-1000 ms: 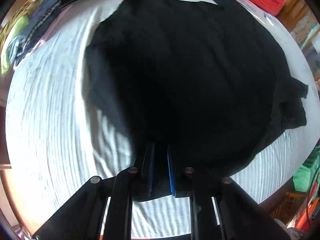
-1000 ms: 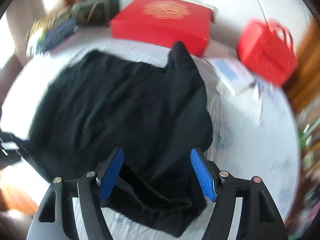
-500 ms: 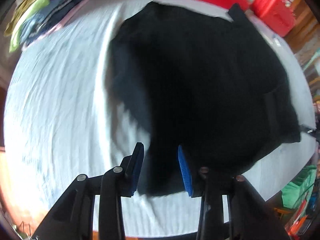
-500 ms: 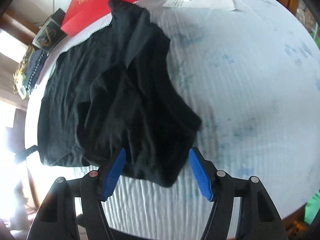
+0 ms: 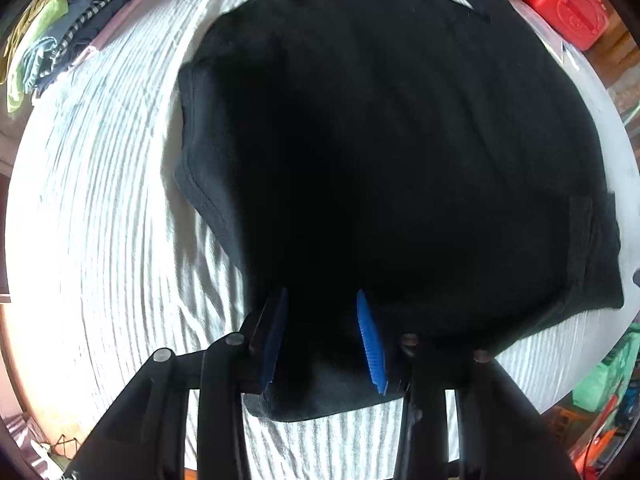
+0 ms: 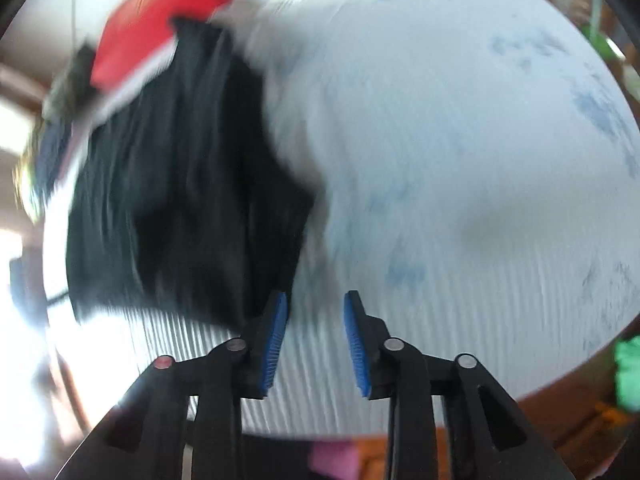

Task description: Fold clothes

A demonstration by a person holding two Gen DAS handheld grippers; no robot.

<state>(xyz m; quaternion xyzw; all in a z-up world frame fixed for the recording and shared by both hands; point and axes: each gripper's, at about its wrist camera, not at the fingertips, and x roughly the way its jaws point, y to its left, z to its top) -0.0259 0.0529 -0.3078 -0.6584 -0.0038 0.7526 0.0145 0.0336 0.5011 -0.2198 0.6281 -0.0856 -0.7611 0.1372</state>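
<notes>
— How does the cloth look?
— I see a soft black shirt (image 5: 380,152) spread on the ribbed white sheet (image 5: 100,208). My left gripper (image 5: 322,336) and right gripper (image 6: 314,340) stand apart, gripping nothing.

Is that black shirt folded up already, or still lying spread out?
Mostly spread out. The black shirt covers much of the striped bedsheet as one broad layer; only its right edge looks doubled over.
</notes>
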